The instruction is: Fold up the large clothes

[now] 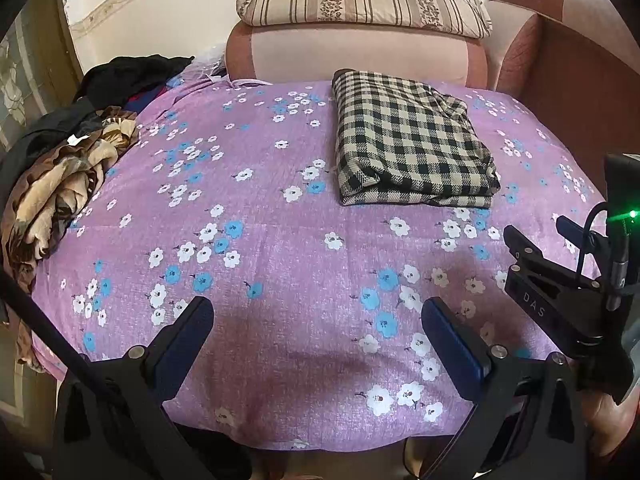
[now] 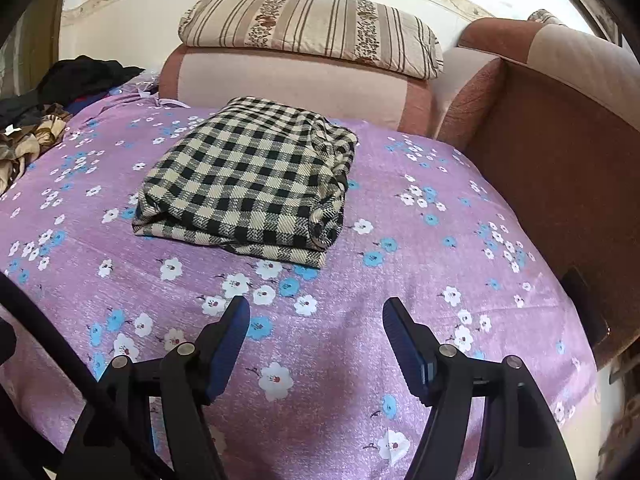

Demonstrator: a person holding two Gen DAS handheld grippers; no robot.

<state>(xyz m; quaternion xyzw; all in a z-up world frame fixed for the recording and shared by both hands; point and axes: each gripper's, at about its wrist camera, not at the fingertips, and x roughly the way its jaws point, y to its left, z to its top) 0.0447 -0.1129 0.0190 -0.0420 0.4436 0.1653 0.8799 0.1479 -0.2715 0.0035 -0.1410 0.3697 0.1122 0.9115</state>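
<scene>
Folded checked garment [image 2: 248, 184] lies beyond both spread jaws; nothing gripped.

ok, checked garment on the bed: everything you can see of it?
The checked garment is black-and-cream woven cloth, thick-looking, folded into a flat layered rectangle. Its stacked fold edges face the cameras, one corner slightly rumpled. It lies on the purple floral bedsheet, toward the sofa back. Nothing else touches it; both grippers are open and clear of it.

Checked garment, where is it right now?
The folded checked garment lies on the floral sheet, far right side in the left wrist view, just before the sofa back, clear of both grippers.
</scene>
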